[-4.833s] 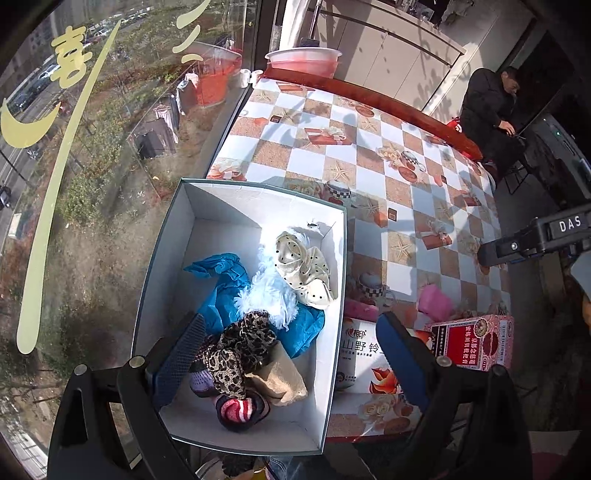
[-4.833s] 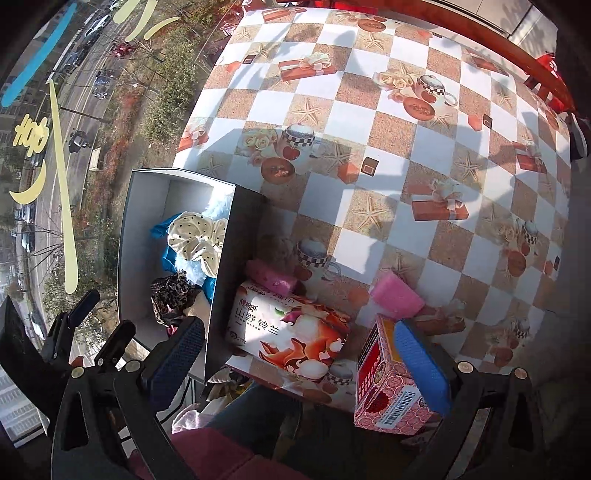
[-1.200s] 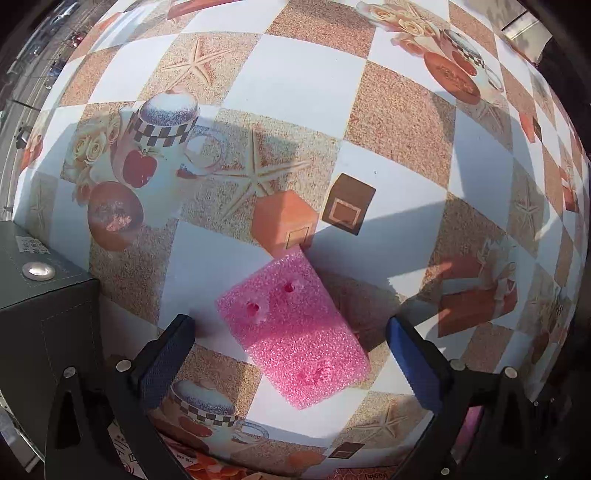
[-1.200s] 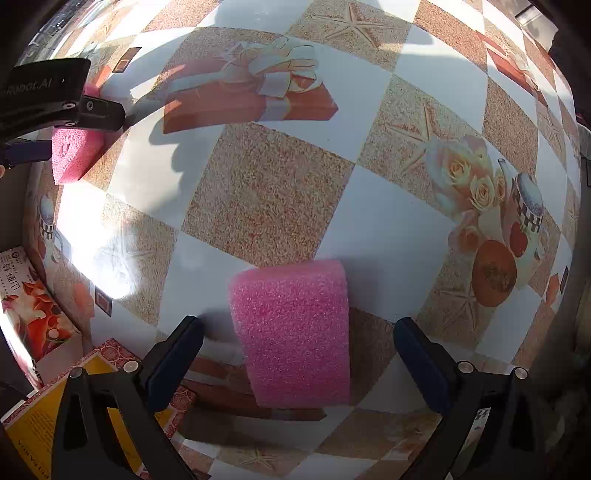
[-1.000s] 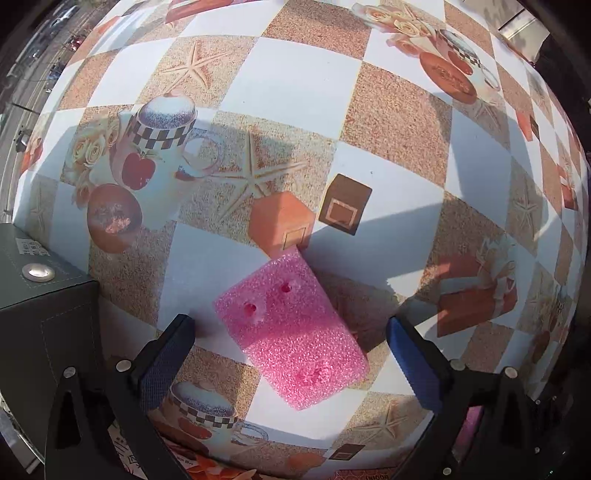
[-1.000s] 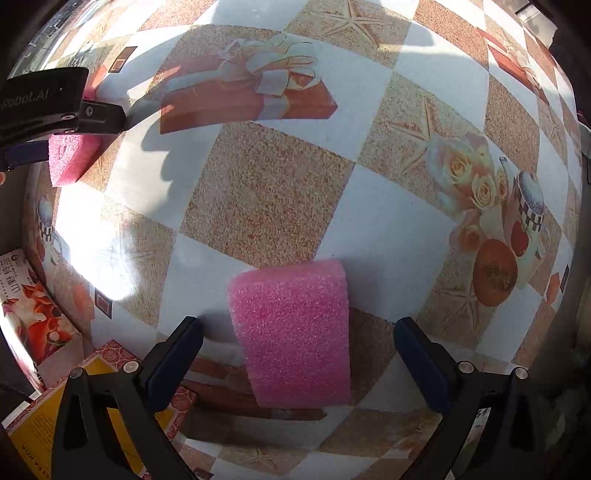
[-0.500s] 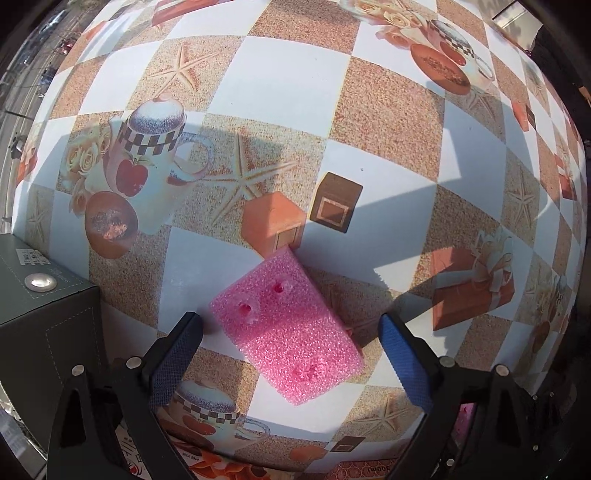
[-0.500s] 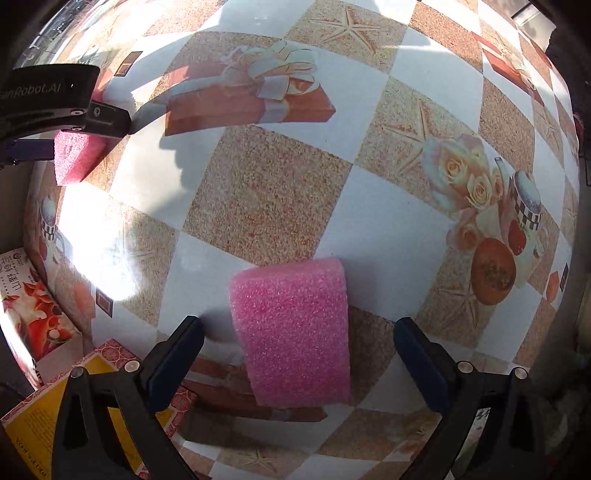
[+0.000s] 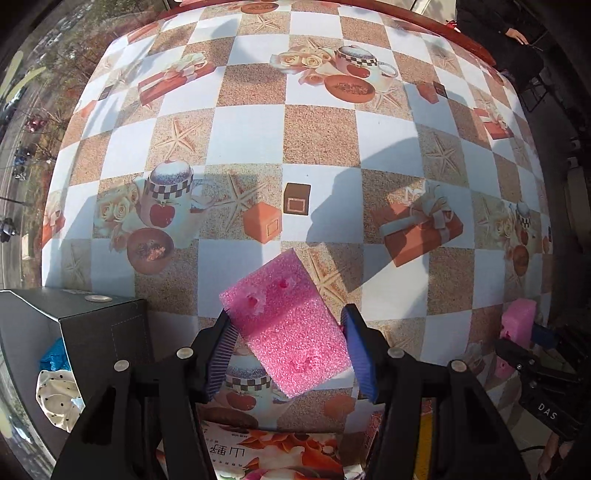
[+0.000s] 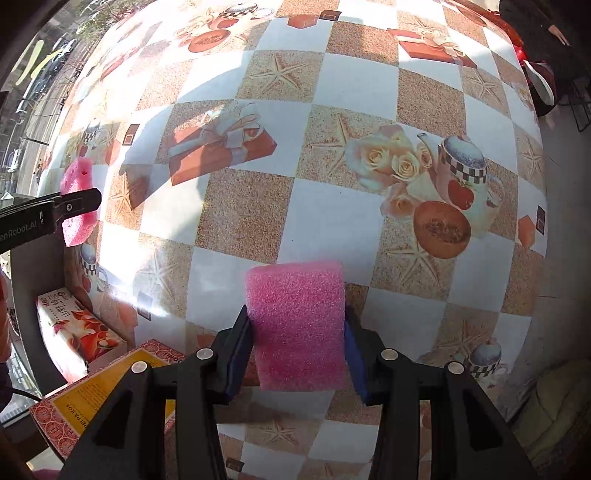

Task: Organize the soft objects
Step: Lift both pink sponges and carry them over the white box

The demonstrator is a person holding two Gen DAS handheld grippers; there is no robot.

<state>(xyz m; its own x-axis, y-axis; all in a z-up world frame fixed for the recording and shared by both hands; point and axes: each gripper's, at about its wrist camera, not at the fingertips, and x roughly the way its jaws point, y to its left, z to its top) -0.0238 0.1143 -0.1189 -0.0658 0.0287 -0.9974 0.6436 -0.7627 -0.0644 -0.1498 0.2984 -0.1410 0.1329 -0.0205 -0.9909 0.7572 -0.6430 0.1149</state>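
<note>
My left gripper (image 9: pixel 288 354) is shut on a pink foam block with small holes (image 9: pixel 286 325), held above the checked tablecloth (image 9: pixel 258 122). My right gripper (image 10: pixel 297 349) is shut on a second, plain pink foam block (image 10: pixel 297 325), also lifted off the cloth. Each block shows in the other view: the right one at the far right of the left wrist view (image 9: pixel 517 321), the left one at the far left of the right wrist view (image 10: pixel 75 206). The dark box (image 9: pixel 96 332) holding soft items stands at lower left.
Inside the box I see a blue cloth (image 9: pixel 55 356) and a cream dotted cloth (image 9: pixel 59 398). A printed carton (image 10: pixel 79 336) and a red-and-yellow carton (image 10: pixel 103 395) lie at the table's near edge. A seated person (image 9: pixel 513 33) is at the far right.
Both grippers have closed on their pink foam blocks and lifted them off the tablecloth; half a second ago both were open around blocks lying on the cloth.
</note>
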